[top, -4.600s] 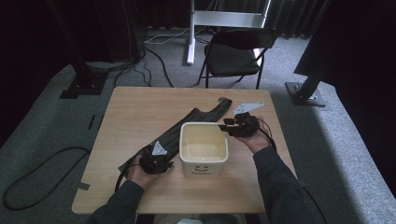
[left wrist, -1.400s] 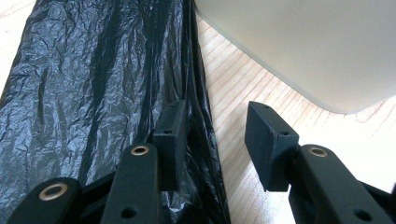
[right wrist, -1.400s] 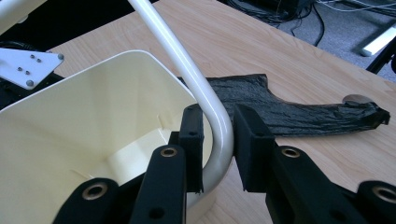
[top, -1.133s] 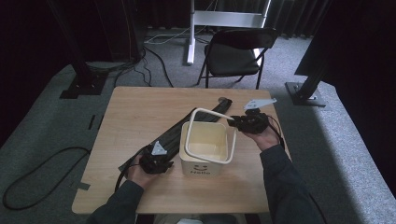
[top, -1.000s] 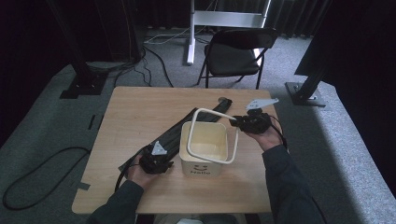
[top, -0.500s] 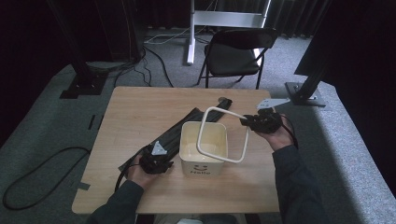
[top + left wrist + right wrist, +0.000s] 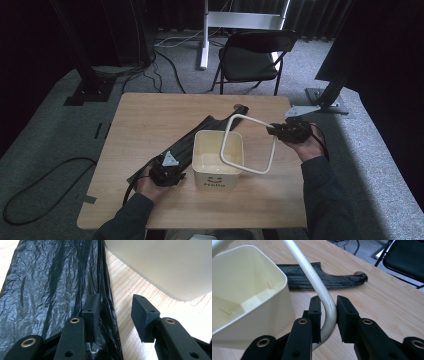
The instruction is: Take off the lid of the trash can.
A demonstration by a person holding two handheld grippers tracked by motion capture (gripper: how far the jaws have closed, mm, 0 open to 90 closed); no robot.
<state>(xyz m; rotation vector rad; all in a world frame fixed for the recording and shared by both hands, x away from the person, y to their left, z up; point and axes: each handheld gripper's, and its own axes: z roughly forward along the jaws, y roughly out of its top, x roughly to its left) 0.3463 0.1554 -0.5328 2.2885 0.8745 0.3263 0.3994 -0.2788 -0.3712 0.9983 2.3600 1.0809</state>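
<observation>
**Over the bin, a white frame gripped at its corner**

At the right side of the table (image 7: 150, 120), the right gripper (image 7: 274, 131) is held above the wood, and a white tube frame (image 7: 247, 145) is clamped between its jaws. In the right gripper view the grip is seen at a rounded corner of the frame (image 7: 329, 312), with both pads pressed against the tube. From that corner the frame is slanted down and leftward, so that its far part hangs over the open top of the cream bin (image 7: 217, 172), which stands near the middle of the table. Just left of the bin, the left gripper (image 7: 175, 172) is rested low on a black plastic bag (image 7: 50, 290). Its jaws are held partly apart: one pad is laid on the bag's edge, the other is set over bare wood, and nothing is pinched between them. A corner of the bin (image 7: 160, 265) is seen just beyond those jaws.
</observation>
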